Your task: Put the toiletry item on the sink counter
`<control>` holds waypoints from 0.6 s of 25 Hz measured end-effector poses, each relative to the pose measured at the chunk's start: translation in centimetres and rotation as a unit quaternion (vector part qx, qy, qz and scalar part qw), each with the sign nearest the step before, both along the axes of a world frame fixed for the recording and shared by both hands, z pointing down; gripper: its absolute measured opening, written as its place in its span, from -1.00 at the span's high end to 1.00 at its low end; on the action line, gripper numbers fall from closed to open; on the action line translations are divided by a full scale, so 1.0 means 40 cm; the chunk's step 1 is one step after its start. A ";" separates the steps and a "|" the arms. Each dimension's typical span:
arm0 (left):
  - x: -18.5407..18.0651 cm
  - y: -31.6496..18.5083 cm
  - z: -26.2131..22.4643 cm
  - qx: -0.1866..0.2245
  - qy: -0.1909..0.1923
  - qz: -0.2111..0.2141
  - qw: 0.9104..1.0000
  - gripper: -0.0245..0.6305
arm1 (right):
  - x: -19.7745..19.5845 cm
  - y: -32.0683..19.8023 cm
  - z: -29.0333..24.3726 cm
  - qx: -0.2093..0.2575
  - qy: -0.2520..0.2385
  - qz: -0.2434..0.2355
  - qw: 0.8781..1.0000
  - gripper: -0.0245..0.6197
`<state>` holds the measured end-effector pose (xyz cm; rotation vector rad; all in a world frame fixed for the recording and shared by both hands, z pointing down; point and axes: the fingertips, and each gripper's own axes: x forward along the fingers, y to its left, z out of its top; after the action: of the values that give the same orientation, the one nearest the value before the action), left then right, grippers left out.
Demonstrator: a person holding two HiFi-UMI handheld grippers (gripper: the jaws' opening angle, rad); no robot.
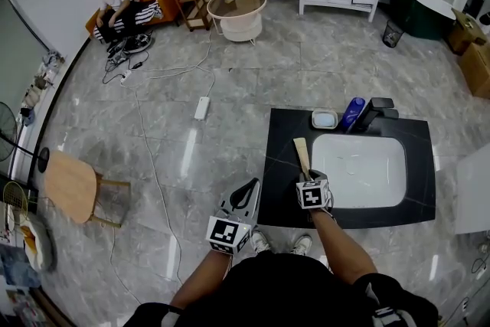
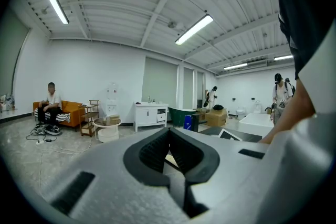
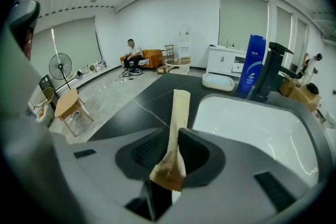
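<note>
- Left gripper (image 2: pixel 169 132): jaws together, empty, held beside the counter.
- Right gripper (image 3: pixel 175 136): jaws apart around the tan tube (image 3: pixel 179 107), whose far end rested on the black counter (image 3: pixel 126 118).
- Basin (image 3: pixel 252 123) lay alongside: a tube snagged on withdrawal might tip in.

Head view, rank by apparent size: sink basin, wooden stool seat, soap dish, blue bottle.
1. sink basin, clearly largest
2. wooden stool seat, though it sits lower, farther from the camera
3. soap dish and blue bottle look about alike, so they are not ranked
</note>
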<state>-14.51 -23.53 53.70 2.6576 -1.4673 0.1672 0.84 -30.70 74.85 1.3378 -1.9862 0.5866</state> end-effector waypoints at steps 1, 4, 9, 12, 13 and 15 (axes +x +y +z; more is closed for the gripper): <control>0.001 0.000 -0.001 0.000 0.000 0.000 1.000 0.90 | -0.003 0.002 -0.001 0.000 -0.003 -0.003 1.000 0.62; 0.004 -0.002 -0.002 0.000 -0.002 0.002 1.000 0.90 | -0.006 0.001 -0.026 0.012 -0.016 -0.010 1.000 0.53; 0.019 -0.003 -0.005 0.001 -0.004 0.008 1.000 0.90 | 0.019 -0.003 -0.167 0.067 -0.054 -0.003 0.996 0.51; 0.033 -0.007 -0.001 0.001 -0.006 0.014 1.000 0.90 | 0.043 -0.009 -0.279 0.112 -0.087 0.004 0.990 0.53; 0.039 -0.009 -0.001 0.002 -0.006 0.017 1.000 0.90 | 0.052 -0.009 -0.317 0.128 -0.097 0.006 0.987 0.54; 0.055 -0.011 -0.006 0.007 -0.008 0.025 1.000 0.90 | 0.069 -0.004 -0.389 0.156 -0.110 0.008 0.982 0.57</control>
<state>-12.29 -23.95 53.44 2.7112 -1.4123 0.1835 3.62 -30.85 59.30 1.5302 -2.3241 0.4587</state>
